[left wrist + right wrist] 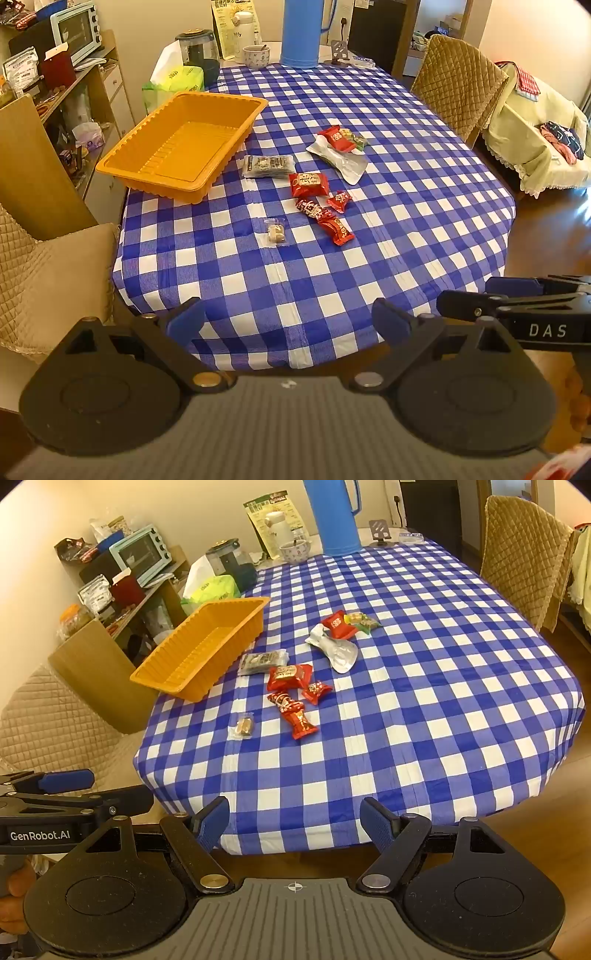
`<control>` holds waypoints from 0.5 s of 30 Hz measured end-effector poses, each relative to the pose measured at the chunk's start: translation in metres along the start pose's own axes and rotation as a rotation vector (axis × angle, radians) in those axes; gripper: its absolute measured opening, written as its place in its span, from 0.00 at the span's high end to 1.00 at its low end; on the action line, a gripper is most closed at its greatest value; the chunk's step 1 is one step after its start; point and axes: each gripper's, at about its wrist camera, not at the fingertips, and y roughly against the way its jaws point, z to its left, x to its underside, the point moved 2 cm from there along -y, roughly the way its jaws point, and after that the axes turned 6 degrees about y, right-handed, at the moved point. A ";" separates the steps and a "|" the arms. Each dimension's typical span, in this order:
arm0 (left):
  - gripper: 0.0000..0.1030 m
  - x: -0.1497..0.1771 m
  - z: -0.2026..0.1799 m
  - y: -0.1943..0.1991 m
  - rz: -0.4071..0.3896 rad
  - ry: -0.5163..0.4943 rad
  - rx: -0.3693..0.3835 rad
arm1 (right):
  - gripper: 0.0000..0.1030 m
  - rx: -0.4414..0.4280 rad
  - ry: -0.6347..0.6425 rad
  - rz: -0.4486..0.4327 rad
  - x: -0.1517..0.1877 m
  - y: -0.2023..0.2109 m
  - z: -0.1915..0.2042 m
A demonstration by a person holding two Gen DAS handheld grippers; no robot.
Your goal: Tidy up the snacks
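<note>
Room: dining corner, warm light, cream walls, cluttered shelf [70, 92] at far left with a pale toaster oven [75, 31] on top.
Desk: oval, covered by a blue-and-white checked cloth [406, 206]; padded chairs at the left edge and far right.
Far end of desk: dark-lidded jar [197, 50], patterned mug [255, 56], tall blue thermos [300, 33], small phone stand [339, 51].
Tray: orange plastic tray [147, 175] on the left part of the desk, nothing inside, one corner hanging over the edge.
Snacks, left group: clear dark packet [268, 166] just beside the tray's right side; small clear packet of pale pieces [275, 232] nearer the front, on its own.
Snacks, middle group: red square pack [308, 184], then three smaller red wrapped candies [325, 218] close together below it.
Snacks, right group: crumpled silver wrapper [343, 160] with a red packet [337, 137] and a green-yellow one [356, 139] touching its far end.
Left gripper [288, 321]: over the near edge of the desk, tilted down, jaws spread wide, nothing between them, well apart from every snack.
Right gripper [294, 825]: just beside the left one, also tilted down at the near edge, jaws wide apart, holding nothing.
</note>
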 end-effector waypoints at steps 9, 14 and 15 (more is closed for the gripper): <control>0.06 0.000 0.001 -0.001 0.003 0.002 -0.004 | 0.25 -0.002 -0.001 0.003 -0.002 -0.003 0.001; 0.06 0.000 0.001 0.000 0.006 0.003 -0.004 | 0.25 -0.002 -0.001 0.005 -0.004 -0.005 0.001; 0.06 0.000 0.001 0.000 0.006 0.003 -0.004 | 0.25 -0.002 -0.001 0.005 -0.004 -0.005 0.001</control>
